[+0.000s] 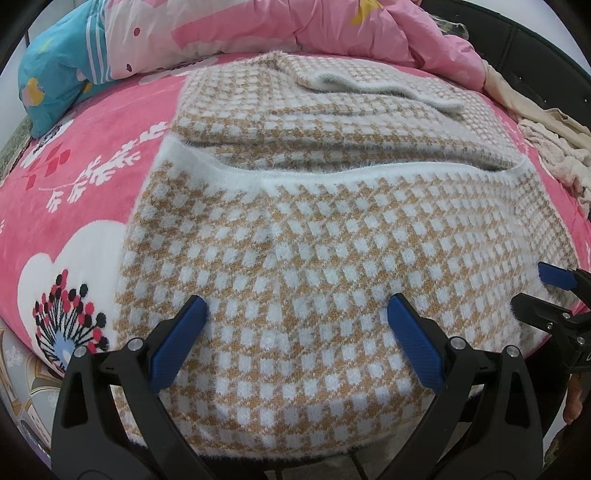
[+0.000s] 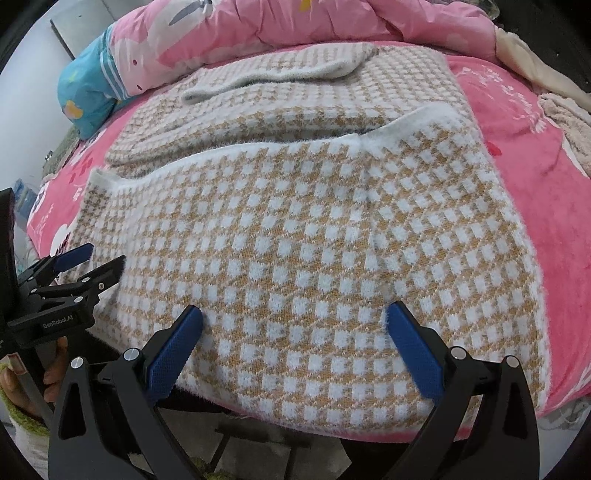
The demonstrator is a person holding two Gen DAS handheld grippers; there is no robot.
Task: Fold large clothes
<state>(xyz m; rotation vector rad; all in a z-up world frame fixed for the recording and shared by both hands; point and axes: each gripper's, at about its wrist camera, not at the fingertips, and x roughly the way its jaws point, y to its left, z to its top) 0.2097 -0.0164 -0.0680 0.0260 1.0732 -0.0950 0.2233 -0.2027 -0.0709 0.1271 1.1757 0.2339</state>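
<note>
Bed cover: bright pink plush with white blossom and branch prints, spread over the whole bed; it carries everything listed below.

Quilt: pale pink, bunched along the far edge of the bed, printed with cartoon figures.

Sweater: large fuzzy knit in a tan and white check, with white trim. It lies flat in the middle of the bed cover, its lower half folded up so that a white hem band runs across the middle. A sleeve (its pale inner side showing) is laid across the far part of the sweater. The near edge hangs slightly over the bed's front.

Pillow: teal, with white stripes, at the far left corner, partly under the quilt.

Pile of cloth: cream and beige pieces, heaped at the right edge of the bed; what they are cannot be told.

Left gripper: black frame with blue pads, fingers spread wide apart over the near part of the sweater, nothing held between them. Whether the tips touch the knit cannot be told.

Right gripper: same make, fingers likewise spread wide above the sweater's near part, holding nothing. It sits just right of the left gripper, which appears at the left edge of its view.
</note>
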